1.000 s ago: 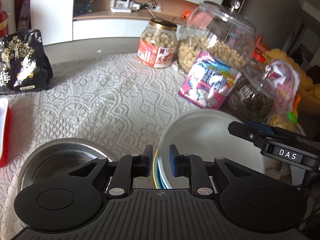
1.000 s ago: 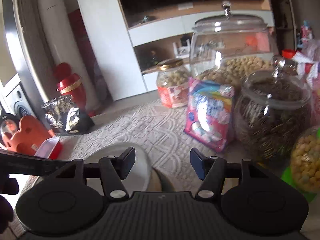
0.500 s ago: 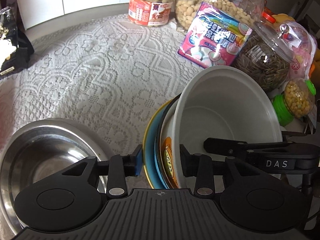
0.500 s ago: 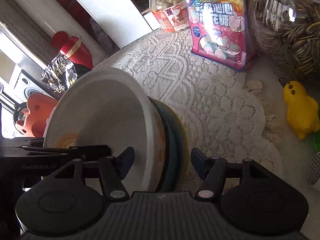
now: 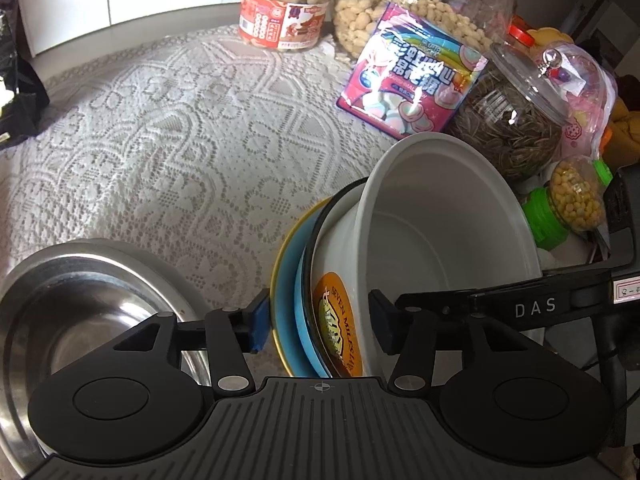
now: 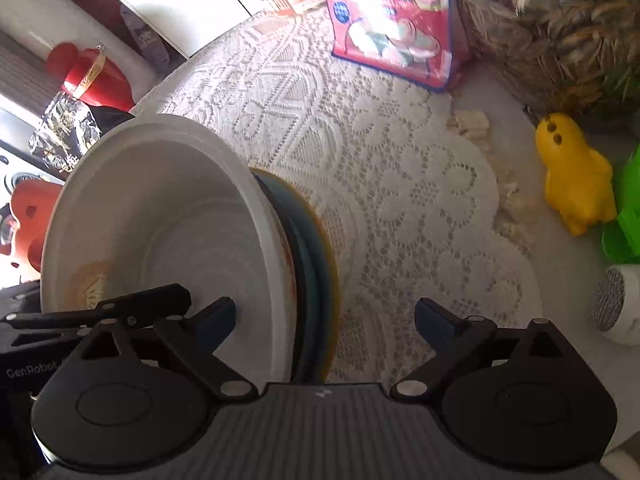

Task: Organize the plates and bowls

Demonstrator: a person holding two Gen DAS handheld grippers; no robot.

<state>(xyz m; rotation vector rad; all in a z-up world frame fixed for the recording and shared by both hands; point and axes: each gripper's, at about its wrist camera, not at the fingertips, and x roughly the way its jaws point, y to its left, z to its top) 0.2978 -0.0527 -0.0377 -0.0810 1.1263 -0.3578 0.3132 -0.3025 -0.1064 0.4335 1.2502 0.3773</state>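
The left gripper (image 5: 318, 330) has its fingers pinching a tilted stack: a white bowl (image 5: 440, 240) nested against a blue plate (image 5: 298, 280) with a yellow rim, held on edge above the lace cloth (image 5: 180, 140), probably to carry all of it as one. The right gripper (image 6: 324, 318) has its fingers spread around the stack's far rim, not touching. A steel bowl (image 5: 80, 312) sits at the desk's near left edge, a likely nesting spot.

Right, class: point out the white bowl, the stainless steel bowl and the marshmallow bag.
white bowl (image 5: 448, 240): left wrist view, inner wall.
stainless steel bowl (image 5: 80, 320): left wrist view, inside.
marshmallow bag (image 5: 412, 80): left wrist view, front face.
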